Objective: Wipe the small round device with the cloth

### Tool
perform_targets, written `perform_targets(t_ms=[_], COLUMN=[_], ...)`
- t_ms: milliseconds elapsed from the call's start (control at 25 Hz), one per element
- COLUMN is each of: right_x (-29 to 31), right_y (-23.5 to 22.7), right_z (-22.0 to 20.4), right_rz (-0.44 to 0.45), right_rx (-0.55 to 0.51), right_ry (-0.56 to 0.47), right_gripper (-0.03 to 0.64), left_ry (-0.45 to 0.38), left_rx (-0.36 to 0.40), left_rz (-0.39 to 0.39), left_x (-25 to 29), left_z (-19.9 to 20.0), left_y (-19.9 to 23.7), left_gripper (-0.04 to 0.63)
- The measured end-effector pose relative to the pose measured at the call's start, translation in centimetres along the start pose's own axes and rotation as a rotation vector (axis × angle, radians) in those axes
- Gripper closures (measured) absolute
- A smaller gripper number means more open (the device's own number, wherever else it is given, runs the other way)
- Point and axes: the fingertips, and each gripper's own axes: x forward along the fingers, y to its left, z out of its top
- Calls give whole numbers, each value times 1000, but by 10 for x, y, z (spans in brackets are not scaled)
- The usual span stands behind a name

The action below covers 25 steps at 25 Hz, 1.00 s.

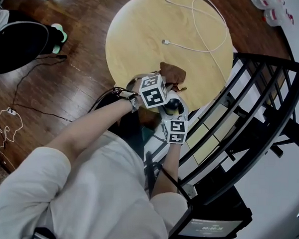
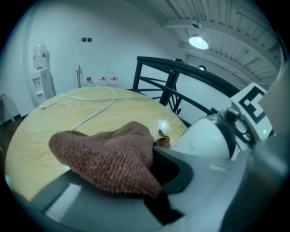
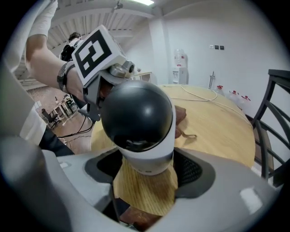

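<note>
Clamped in the jaws of the right gripper (image 3: 146,171): small round device with white body and black dome (image 3: 138,120), held over the near edge of the round pale wooden table (image 1: 136,38). Pinched in the jaws of the left gripper (image 2: 152,192): brown knitted cloth (image 2: 106,152), just beside the device. Crowding the right side: black metal chair frame (image 1: 262,105). Looped over the far half of the table: white cable (image 1: 197,24).

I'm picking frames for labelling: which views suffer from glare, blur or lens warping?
Left gripper view: fisheye bends the round wooden table, dark corners, a ceiling lamp flares and reflects on the tabletop. Right gripper view: same warp, faint highlight on the small round black-and-white device. Head view: evenly lit, mild bending.
</note>
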Motion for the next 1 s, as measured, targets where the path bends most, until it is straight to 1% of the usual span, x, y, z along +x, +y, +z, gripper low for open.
perform_targets(t_ms=[40, 80, 160, 200, 240, 280, 360, 400, 440, 480, 560, 600, 680, 800, 1000], right_x=[0, -2, -6, -8, -9, -11, -11, -10, -8, -6, -3, -1, 1, 0, 2], right_y=[0, 1, 1, 0, -3, -7, -13, -13, -12, -9, -1, 1, 2, 0, -6], right_z=[-1, -1, -5, -8, -11, -12, -10, -5, 0, 5, 10, 12, 13, 15, 21], right_rz=[8, 19, 48, 66, 84, 104, 152, 184, 221, 264, 342, 364, 372, 320, 151], right_rx=[-18, -53, -149, -192, -227, -256, -308, -338, -368, -396, -431, -432, -416, -364, -200], right_ry=[12, 20, 28, 33, 40, 47, 59, 63, 67, 74, 96, 106, 112, 86, 17], right_gripper=[264, 262, 258, 255, 252, 250, 244, 242, 242, 242, 242, 242, 254, 258, 261], left_ry=[-46, -91, -169, -210, -262, -328, -482, -551, -602, -635, -663, -666, -654, -613, -583], left_rx=[-24, -67, -190, -269, -367, -485, -731, -825, -886, -917, -942, -951, -954, -932, -897], left_rz=[16, 26, 30, 23, 6, -26, -114, -149, -168, -176, -191, -205, -229, -223, -208], left_x=[-9, -19, -39, -49, -58, -67, -84, -91, -95, -96, -94, -92, -85, -75, -69], left_z=[3, 6, 10, 10, 11, 13, 19, 21, 22, 22, 22, 21, 22, 19, 20], left_y=[5, 10, 21, 25, 28, 30, 31, 31, 30, 27, 18, 13, 2, -8, -9], left_gripper=[557, 557, 557, 557, 557, 557, 557, 557, 557, 557, 557, 557, 557, 557, 557])
